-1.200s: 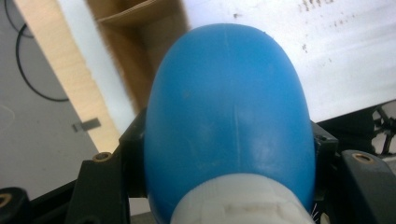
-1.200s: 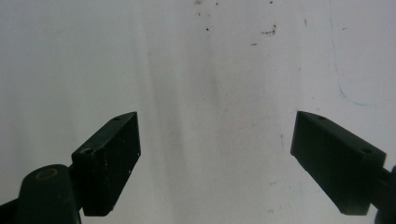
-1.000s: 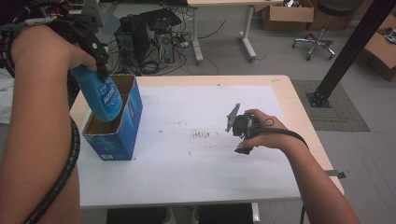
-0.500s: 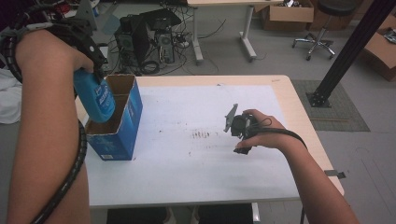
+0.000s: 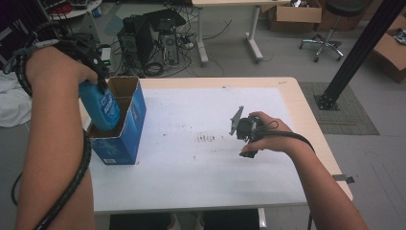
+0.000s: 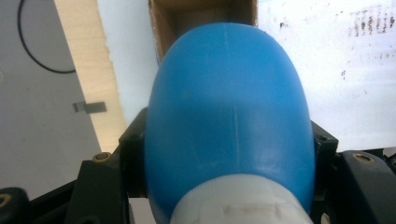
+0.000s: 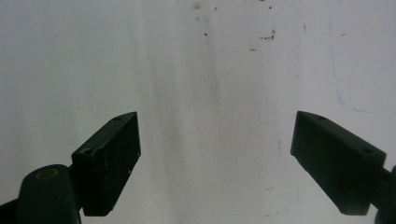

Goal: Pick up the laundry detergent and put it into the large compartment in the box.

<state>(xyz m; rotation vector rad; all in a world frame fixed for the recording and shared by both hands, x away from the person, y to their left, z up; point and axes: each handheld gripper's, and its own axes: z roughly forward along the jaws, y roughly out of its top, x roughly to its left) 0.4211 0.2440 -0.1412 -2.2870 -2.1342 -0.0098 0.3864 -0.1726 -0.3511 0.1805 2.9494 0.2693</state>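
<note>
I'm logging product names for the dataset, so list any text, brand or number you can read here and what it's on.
Nothing here reads clearly.
Blue bottle held in the left gripper: white print on its label, too blurred to read.
Blue cardboard box: a small pale label near its bottom corner, too small to read.
White table sheet: dark smudges, no letters.

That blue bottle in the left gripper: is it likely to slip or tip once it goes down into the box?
The blue bottle looks smooth, glossy and rounded, so it may slip in the left gripper, which clamps it near the white neck. It is tall and narrow, so it could lean against the box wall. The open box itself looks light and might shift if bumped.
</note>
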